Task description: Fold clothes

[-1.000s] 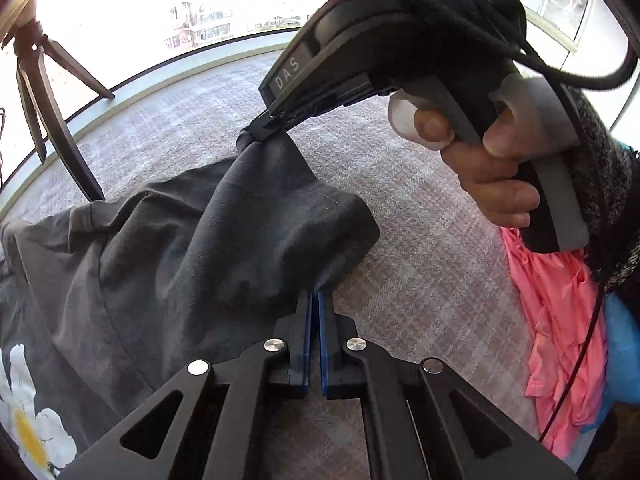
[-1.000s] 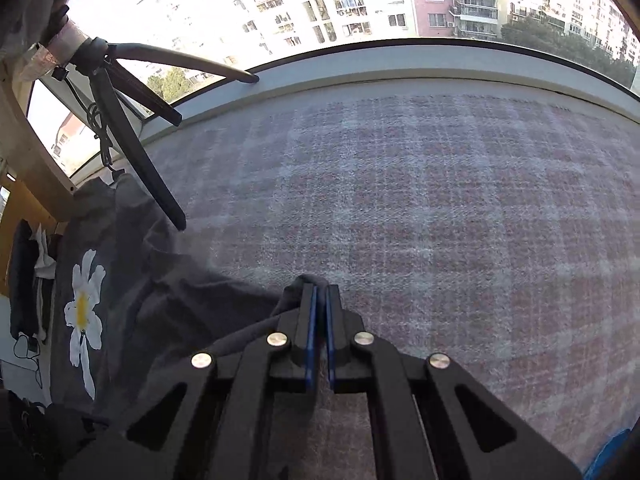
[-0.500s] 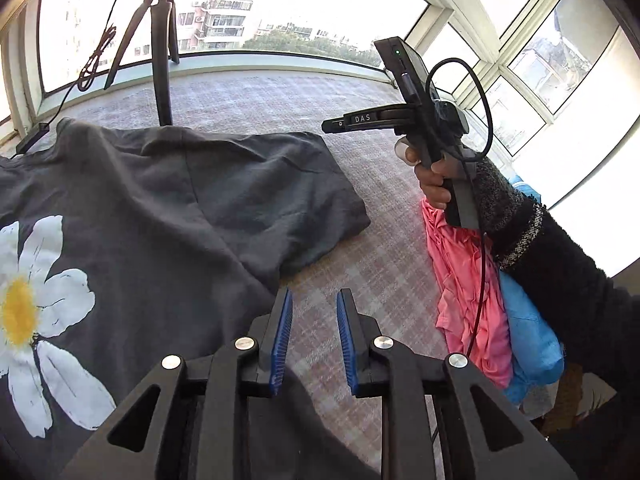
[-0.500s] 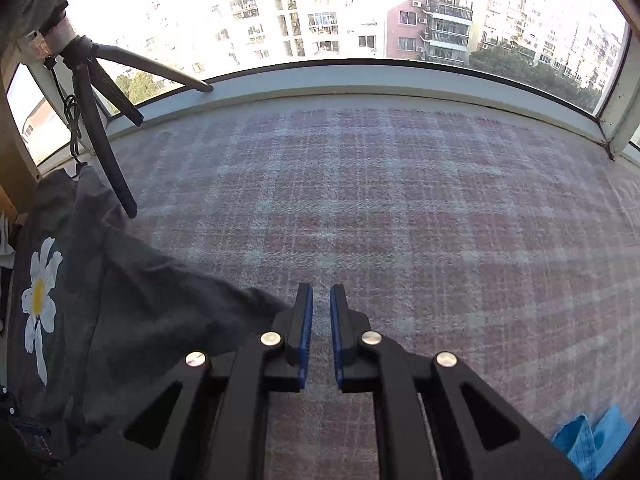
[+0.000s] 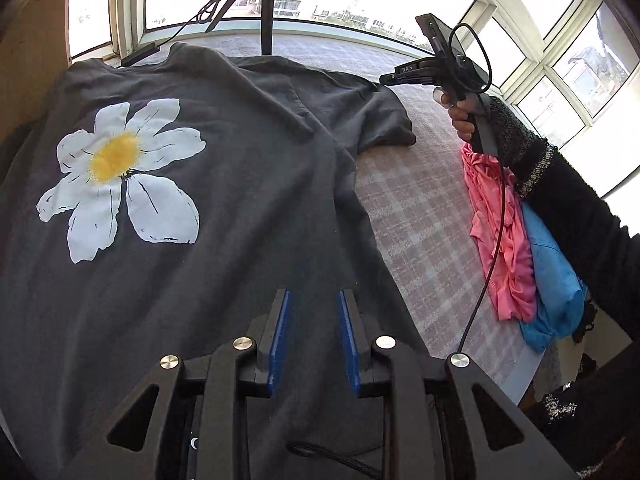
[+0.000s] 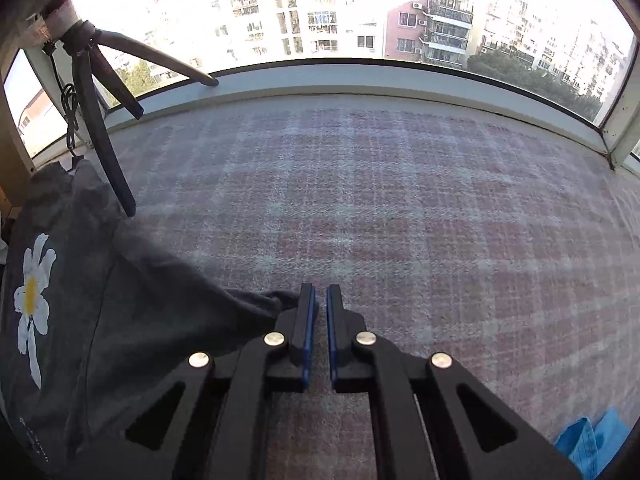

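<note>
A dark grey T-shirt (image 5: 240,184) with a white and yellow daisy print (image 5: 120,176) lies spread flat on the plaid-covered surface (image 5: 416,216). My left gripper (image 5: 314,300) is open and empty, above the shirt's lower body. My right gripper (image 6: 319,294) is slightly open and empty, just right of the shirt's right sleeve (image 6: 192,292). It also shows in the left wrist view (image 5: 384,79) at the sleeve's (image 5: 384,120) far edge. The shirt shows in the right wrist view (image 6: 80,320) at the left.
A pink garment (image 5: 500,232) and a blue garment (image 5: 556,280) lie piled at the surface's right edge; the blue one shows again (image 6: 592,440). A black tripod (image 6: 100,136) stands at the far left by the window sill (image 6: 360,80). Windows surround the surface.
Both grippers were shut on the sleeve one second ago and have let it go. The sleeve now lies flat. My left gripper has opened wide and pulled back over the shirt's body.
</note>
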Demonstrator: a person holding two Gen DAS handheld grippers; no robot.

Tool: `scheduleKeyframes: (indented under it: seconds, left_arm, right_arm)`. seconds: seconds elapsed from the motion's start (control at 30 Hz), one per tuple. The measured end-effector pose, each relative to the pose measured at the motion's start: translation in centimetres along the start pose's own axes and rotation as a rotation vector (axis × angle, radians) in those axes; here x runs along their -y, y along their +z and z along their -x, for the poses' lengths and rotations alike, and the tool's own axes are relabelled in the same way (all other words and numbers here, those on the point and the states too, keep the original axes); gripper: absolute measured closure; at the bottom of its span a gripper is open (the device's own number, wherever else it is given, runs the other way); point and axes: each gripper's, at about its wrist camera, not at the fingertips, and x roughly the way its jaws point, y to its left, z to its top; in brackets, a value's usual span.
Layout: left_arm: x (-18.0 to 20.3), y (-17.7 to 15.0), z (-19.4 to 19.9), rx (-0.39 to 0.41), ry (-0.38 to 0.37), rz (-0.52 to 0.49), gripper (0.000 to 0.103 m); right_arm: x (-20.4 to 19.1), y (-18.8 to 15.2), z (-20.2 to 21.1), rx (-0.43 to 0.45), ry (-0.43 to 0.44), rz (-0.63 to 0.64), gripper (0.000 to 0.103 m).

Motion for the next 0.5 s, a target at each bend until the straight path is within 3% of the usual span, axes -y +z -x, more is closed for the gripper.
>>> scheduleKeyframes:
  seconds: [0.03,0.1,0.23,0.37,0.5]
  left_arm:
    - [-0.5,-0.3,0.3,0.005,0.008,0.011,0.081]
    - [-1.9,-1.1,1.6,0.026,0.028,0.048,0.081]
    - [-6.5,-3.1,4.5,0.068,0.111,0.157,0.079]
    - [-10.8,-4.7,6.1,0.08,0.201,0.229,0.079]
    - [-11.9,-5.9,5.8,0.073,0.156,0.249,0.079]
  right_arm:
    - [0.6,-0.1,0.8,-0.007,0.044,-0.034,0.085]
    - [1.0,-1.0,3.1,0.022,0.114,-0.079,0.078]
    - [-1.5,-5.4,7.3,0.03,0.294,-0.069,0.078]
    - [-7.6,-12.6,7.2,-0.087,0.473,-0.033,0.078]
    - [-13.5,-18.8,6.8,-0.184,0.558,0.026,0.078]
